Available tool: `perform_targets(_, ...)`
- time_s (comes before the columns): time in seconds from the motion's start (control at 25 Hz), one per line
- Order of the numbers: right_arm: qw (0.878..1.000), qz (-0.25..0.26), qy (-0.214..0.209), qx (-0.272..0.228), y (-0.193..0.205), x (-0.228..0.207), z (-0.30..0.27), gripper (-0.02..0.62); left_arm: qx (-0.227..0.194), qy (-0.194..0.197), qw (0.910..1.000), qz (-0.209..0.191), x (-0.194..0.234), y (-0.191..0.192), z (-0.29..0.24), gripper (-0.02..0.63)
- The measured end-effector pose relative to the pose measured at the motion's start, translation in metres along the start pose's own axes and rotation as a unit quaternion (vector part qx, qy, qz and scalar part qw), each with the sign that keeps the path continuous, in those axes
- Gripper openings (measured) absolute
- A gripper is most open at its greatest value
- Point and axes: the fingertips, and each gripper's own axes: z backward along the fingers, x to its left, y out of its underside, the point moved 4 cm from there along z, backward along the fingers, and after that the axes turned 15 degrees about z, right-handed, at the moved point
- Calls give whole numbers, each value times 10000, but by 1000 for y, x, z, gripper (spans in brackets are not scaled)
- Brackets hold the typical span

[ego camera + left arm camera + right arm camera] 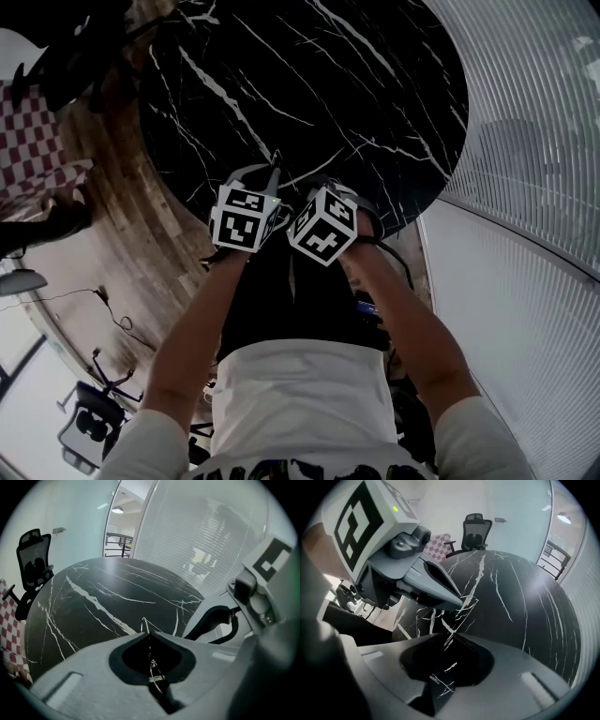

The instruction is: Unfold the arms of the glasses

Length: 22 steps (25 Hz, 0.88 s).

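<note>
The glasses (pixel 440 613) are a thin wire frame, located just left of centre in the right gripper view, above the near edge of the table (pixel 356 84). In the head view they show only as a fine wire projecting upward from the left gripper's tips, at centre frame.

The left gripper (pixel 149 632) has its jaws pressed together and pinches the wire frame. One strand runs down through the dark recess behind the tips, and a short end projects above them.

The right gripper (pixel 452 635) sits immediately right of the left gripper, and their marker cubes almost touch in the head view. Its jaws stand a narrow gap apart. A strand of the frame reaches into that gap, but the pads do not visibly press on it.

The table is round, black marble with white veins, and fills the upper centre of the head view. A black office chair (pixel 33 559) stands beyond its far edge, at the upper left of the left gripper view. A red-and-white checked seat (pixel 33 131) lies at the left edge. A ribbed glass wall (pixel 544 141) occupies the right side.
</note>
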Motion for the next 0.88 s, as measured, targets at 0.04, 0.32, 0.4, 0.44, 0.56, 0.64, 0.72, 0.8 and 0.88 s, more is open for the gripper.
perform_targets(0.04, 10000, 0, 15, 15, 2, -1, 0, 61, 1, 3, 10000, -2, 0, 0, 0, 8)
perform_targets(0.32, 9995, 7, 282, 164, 17, -20, 6, 37, 0, -10, 10000, -56, 2, -2, 0, 8)
perform_targets(0.4, 9991, 29, 349, 223, 21, -25, 7, 31, 32, -6, 10000, -68, 2, 0, 0, 8)
perform_targets(0.44, 9990, 43, 381, 249, 24, -28, 8, 28, 48, -1, 10000, -70, 2, 1, 0, 8)
perform_targets(0.56, 9984, 104, 463, 316, 30, -36, 9, 23, 85, 22, 9999, -75, 0, 4, -1, 8)
perform_targets(0.64, 9977, 207, 524, 370, 31, -40, 10, 20, 102, 36, 9999, -82, -1, 4, 0, 8)
perform_targets(0.72, 9966, 374, 603, 429, 31, -44, 10, 21, 113, 48, 9999, -93, -2, 4, 0, 9)
perform_targets(0.8, 9947, 571, 692, 501, 33, -47, 11, 21, 119, 59, 9999, -102, -4, 4, 0, 9)
perform_targets(0.88, 9925, 759, 774, 571, 35, -51, 10, 20, 127, 65, 9998, -107, -5, 4, -1, 9)
